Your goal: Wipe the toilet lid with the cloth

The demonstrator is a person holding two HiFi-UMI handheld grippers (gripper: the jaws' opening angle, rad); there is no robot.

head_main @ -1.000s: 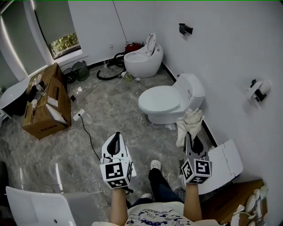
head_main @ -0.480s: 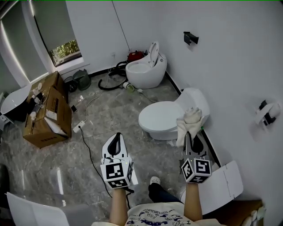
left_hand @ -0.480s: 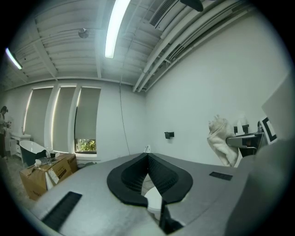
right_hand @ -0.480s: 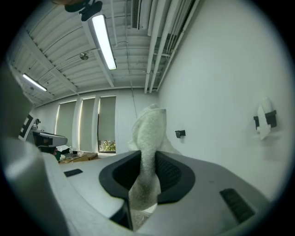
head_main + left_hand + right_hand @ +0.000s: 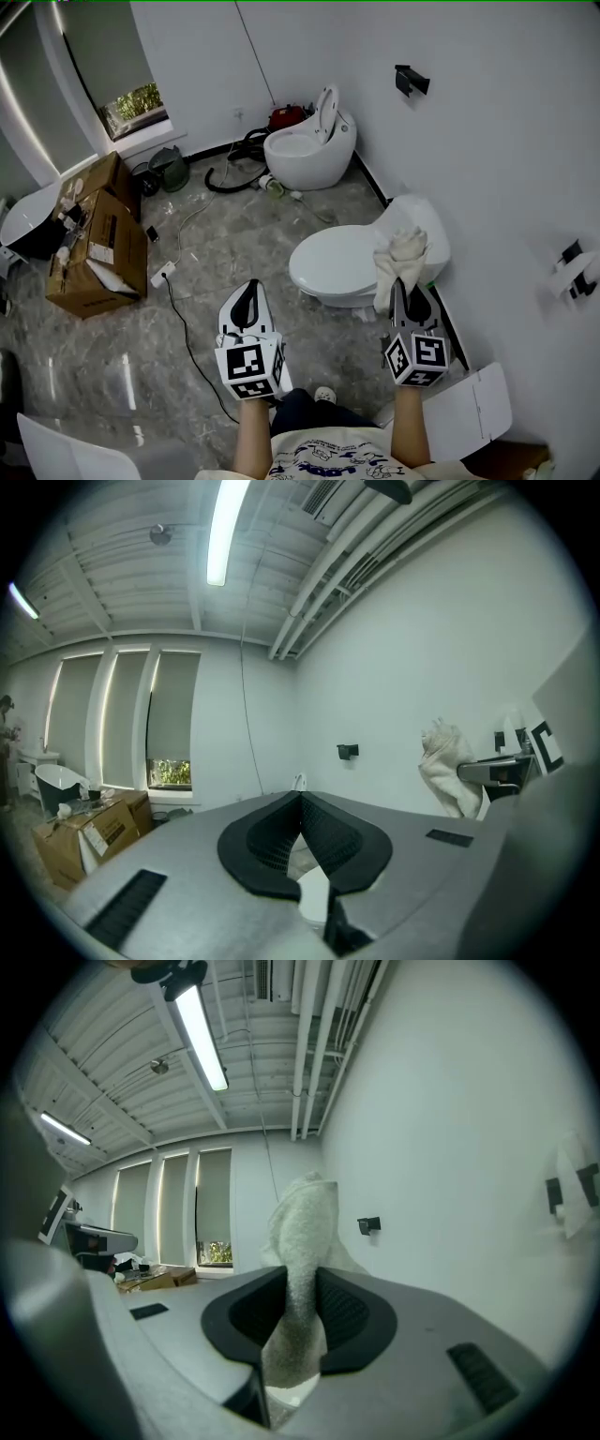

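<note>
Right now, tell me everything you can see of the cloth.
The cloth is off-white and fuzzy, like terry, bunched and crumpled. The right gripper is shut on it, one end standing out past the jaws, a bit hanging behind them. In the head view it shows over the rear of the closed white toilet lid; contact cannot be told.

No words or numbers could be read. The cardboard box [image 5: 94,239] at far left carried dark print and a label, too small to read. The cubes on the left gripper [image 5: 246,287] and right gripper [image 5: 402,283] bore only square marker patterns.
</note>
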